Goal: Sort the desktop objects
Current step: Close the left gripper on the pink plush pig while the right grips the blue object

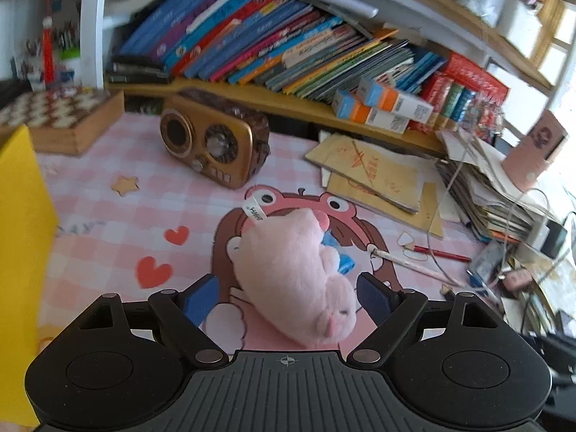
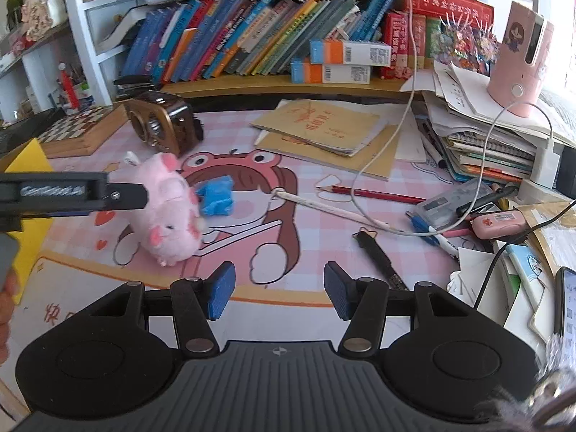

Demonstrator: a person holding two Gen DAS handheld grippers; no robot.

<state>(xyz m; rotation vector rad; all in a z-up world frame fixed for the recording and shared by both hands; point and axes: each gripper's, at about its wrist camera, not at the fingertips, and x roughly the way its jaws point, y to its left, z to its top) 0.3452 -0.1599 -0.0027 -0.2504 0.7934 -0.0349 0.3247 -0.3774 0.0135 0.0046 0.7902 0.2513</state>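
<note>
— Where do my left fingers [image 1: 288, 297] stand?

— Spread wide on either side of the pink plush pig [image 1: 293, 277], not pressing it. It lies on the tabletop mat [image 1: 108, 194], just near of a small blue toy [image 1: 343, 261].

— And the right fingers [image 2: 279, 293]?

— Parted and empty, above bare mat, well to the right of the pig.

— How do I take it cleanly?

— Centre on the body, squeeze gently, and lift clear of the blue toy and the radio [image 1: 212, 144] farther back.

A pink plush pig [image 1: 291, 273] lies on a pink-and-white checked mat [image 1: 108, 194], near a bronze-brown radio [image 1: 212, 140] and a red pencil [image 2: 370, 194].
</note>
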